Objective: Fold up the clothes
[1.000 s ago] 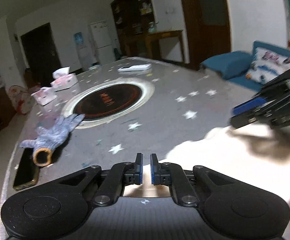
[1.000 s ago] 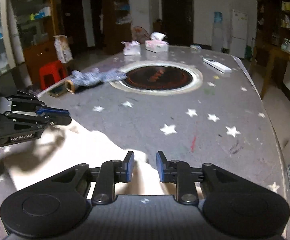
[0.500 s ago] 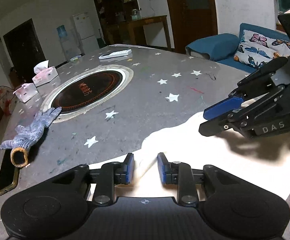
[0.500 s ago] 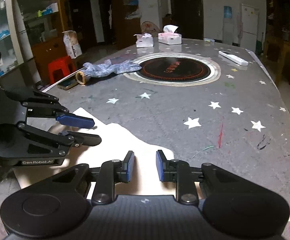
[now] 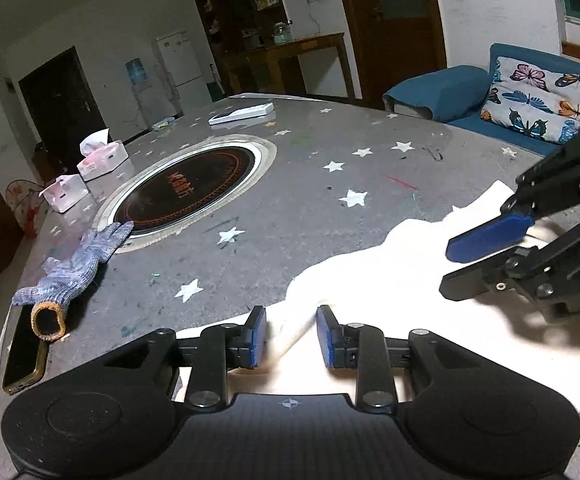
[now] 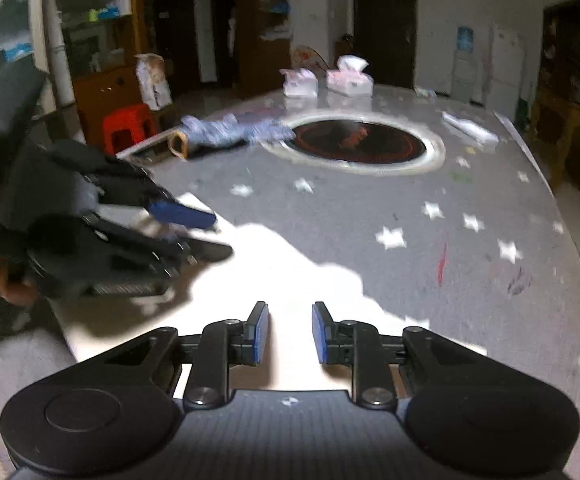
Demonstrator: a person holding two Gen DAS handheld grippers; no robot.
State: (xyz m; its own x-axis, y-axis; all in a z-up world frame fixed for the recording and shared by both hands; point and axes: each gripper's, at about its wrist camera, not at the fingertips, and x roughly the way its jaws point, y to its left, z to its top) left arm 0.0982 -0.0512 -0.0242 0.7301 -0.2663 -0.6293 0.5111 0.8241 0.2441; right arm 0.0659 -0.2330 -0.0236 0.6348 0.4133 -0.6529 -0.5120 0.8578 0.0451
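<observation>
A white cloth lies flattened on the near part of the grey star-patterned table. My left gripper hovers open over the cloth's left edge, and a low ridge of fabric runs between its fingers without being pinched. In the left wrist view my right gripper reaches in from the right, jaws apart above the cloth. The right wrist view is blurred. It shows the right gripper open over the white cloth, with the left gripper open at the left in a person's hand.
A grey knit glove and a phone lie at the table's left edge. A round black hob sits in the middle, with two tissue boxes and a white remote beyond. A blue sofa stands at the right.
My left gripper's jaws went from nearly shut to open and let the cloth go. The right gripper's jaws stayed open, and it is still moving, blurring its view.
</observation>
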